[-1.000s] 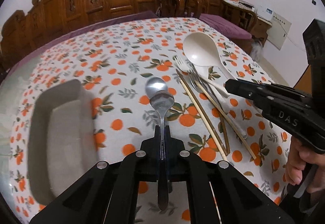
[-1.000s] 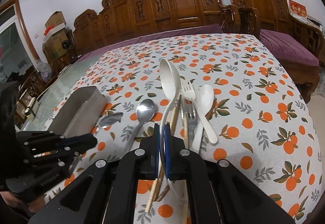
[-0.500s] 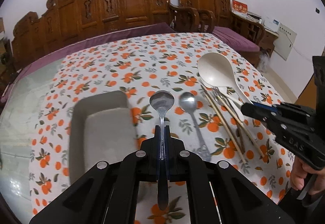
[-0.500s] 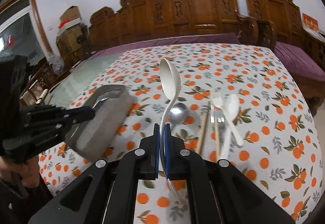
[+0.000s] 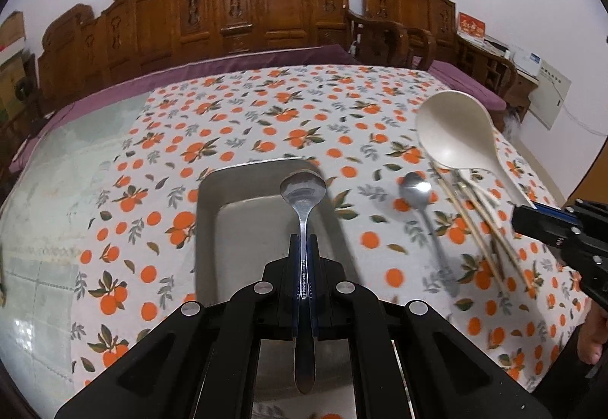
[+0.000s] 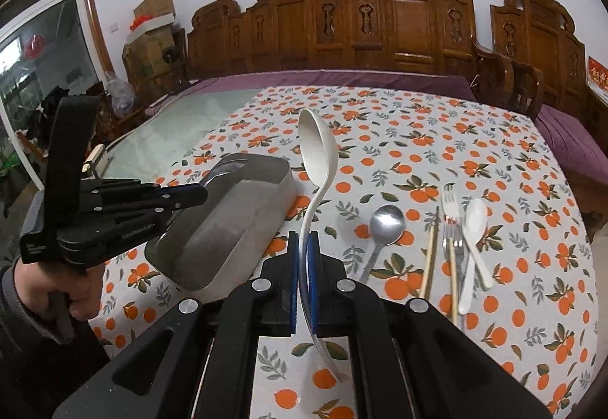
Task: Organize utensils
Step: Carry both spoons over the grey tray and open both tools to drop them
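Carved wood chairs line the far wall; I'm working over a table w/ an orange-print cloth [image 5: 243, 122], bare glass along its left edge.

Nearest me, left gripper [image 5: 303, 248] is clamped narrow on a metal spoon [image 5: 303, 191], handle running back btwn the jaws. A sec ago that spoon hung over the cloth beside the utensil pile; now its bowl hovers over the far right part of the grey tray [image 5: 243, 191], which sits mid-table toward the left edge. So the carry looks done, and I judge the release into the tray comes next.

Right gripper [image 6: 303, 248] is likewise pinched tight on the white ladle [image 6: 317, 153], scoop up. It was low over the pile; it's now lifted clear and sits just right of the tray, so the ladle looks queued to follow.

Farther out toward the right edge, left on the cloth: a second metal spoon [image 6: 385, 223], chopsticks [image 6: 429, 259], forks [image 6: 452, 214] and a small white spoon [image 6: 475, 219], lying close together, some touching. Those are what's left to sort.
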### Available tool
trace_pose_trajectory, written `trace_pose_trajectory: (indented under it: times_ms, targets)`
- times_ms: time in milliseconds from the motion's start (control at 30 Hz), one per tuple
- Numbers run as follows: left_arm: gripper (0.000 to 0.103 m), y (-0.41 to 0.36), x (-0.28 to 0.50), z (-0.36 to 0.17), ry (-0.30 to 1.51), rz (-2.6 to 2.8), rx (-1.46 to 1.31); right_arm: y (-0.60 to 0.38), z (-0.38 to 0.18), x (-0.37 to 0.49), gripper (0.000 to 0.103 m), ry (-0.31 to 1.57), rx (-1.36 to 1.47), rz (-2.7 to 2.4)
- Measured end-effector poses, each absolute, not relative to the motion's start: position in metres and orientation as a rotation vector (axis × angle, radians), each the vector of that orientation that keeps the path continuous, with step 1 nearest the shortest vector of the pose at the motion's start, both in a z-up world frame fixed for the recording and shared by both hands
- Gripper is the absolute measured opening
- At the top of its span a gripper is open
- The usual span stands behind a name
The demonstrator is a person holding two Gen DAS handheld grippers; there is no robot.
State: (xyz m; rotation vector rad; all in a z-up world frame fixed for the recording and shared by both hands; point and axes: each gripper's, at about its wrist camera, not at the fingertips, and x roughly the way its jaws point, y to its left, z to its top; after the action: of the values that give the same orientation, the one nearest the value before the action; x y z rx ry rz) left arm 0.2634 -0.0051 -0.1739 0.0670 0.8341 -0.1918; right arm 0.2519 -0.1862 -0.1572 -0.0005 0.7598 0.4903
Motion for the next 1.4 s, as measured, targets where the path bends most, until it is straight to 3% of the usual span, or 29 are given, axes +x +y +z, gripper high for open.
trace_pose_trajectory:
  times_ms: [633, 900, 1033, 1400]
  targets:
    - [0.003, 0.028, 0.292, -0.214, 0.97, -0.163, -0.009, -0.12, -0.173, 0.273, 0.006, 0.843, -0.036, 0.531]
    - [0.005, 0.046, 0.282, -0.185, 0.896, -0.152, -0.026, -0.102, -0.172, 0.275, 0.006, 0.859, 0.003, 0.541]
    - [0.017, 0.062, 0.278, -0.171, 0.86, -0.124, -0.029, -0.088, -0.179, 0.279, 0.006, 0.882, 0.022, 0.544]
    - [0.018, 0.098, 0.272, -0.154, 0.816, -0.075, -0.055, -0.054, -0.207, 0.301, 0.006, 0.958, 0.074, 0.538]
